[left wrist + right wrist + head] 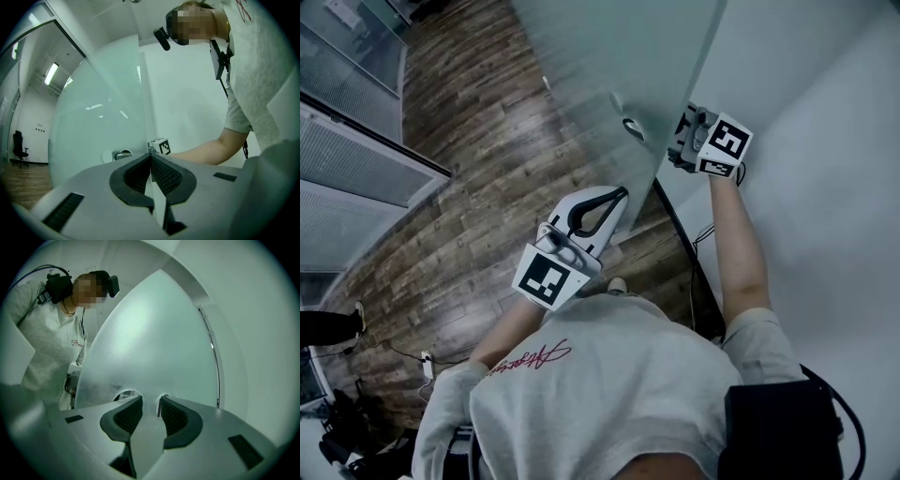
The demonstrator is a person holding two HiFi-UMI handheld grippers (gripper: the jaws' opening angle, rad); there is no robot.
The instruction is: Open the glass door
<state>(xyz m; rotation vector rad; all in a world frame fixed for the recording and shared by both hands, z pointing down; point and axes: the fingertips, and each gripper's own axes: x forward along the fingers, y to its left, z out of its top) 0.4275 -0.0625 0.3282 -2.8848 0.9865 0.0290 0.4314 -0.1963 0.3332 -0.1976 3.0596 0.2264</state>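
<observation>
The frosted glass door [609, 56] stands ajar, with its free edge toward me. Its metal handle [631, 127] sticks out of the near face. My right gripper [677, 141] reaches round the edge to the far face. In the right gripper view its jaws [150, 404] stand partly apart at the handle fitting [123, 394] and seem to grip the handle piece there. My left gripper [619, 195] is shut and empty, pointing at the door's edge [143, 117] just right of the handle [123, 154]. The right gripper's marker cube [159, 145] shows past that edge.
A white wall [825, 187] runs along the right, with a dark frame strip [680, 234] at its foot. Wood flooring [469, 187] spreads to the left, bounded by a glass partition [356, 159]. An office chair [18, 145] stands far down the corridor. Cables [427, 361] lie on the floor.
</observation>
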